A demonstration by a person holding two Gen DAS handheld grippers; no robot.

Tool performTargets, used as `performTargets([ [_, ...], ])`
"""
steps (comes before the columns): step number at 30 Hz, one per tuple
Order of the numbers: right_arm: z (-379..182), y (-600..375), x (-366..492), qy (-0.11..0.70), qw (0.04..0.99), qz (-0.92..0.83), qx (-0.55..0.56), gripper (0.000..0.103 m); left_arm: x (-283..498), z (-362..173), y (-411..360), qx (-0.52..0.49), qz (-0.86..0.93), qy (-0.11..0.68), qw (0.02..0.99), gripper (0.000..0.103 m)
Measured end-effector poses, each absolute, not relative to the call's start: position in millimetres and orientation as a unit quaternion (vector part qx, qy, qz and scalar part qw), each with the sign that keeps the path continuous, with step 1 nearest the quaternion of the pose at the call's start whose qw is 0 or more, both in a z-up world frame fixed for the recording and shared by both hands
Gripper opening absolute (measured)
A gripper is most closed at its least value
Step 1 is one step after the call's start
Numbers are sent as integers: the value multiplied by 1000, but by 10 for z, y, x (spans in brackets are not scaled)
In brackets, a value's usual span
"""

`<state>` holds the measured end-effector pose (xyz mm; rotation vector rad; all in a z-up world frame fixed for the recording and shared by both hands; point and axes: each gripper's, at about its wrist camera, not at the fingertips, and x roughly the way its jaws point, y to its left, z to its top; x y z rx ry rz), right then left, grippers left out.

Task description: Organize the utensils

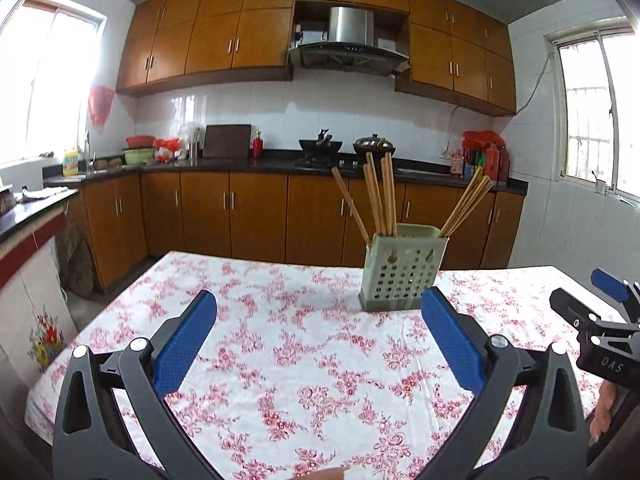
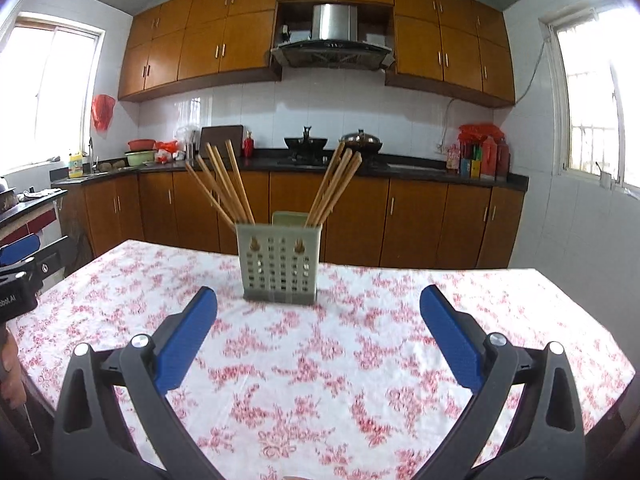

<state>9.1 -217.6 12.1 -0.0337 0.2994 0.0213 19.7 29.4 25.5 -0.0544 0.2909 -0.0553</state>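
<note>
Left gripper [image 1: 319, 332]: jaws spread wide, nothing between them, hovering over the table [image 1: 280, 380] near its near edge. Right gripper [image 2: 319, 330]: same, jaws spread wide, empty, over the near half of the table. Each gripper shows at the edge of the other's view: right one at the right edge of the left view, left one at the left edge of the right view.

Holder [image 2: 279, 264]: pale green, perforated, upright on a grey base, toward the far edge of the table, roughly mid-width. It sits ahead of both grippers, clear of the fingers.

Chopsticks [image 2: 224, 188]: all in the holder, two bunches. One leans left, the other [image 2: 334, 186] leans right, tips fanned out above the rim.

Table has a white cloth with red floral print. Kitchen counter [image 2: 400, 162] and cabinets behind.
</note>
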Motion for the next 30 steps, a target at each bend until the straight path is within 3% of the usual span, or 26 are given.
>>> performTargets([
  [30,-76,-2193,-31,152,988,9,-1,99,-26,-2,213,-22,-41,148,988,101],
])
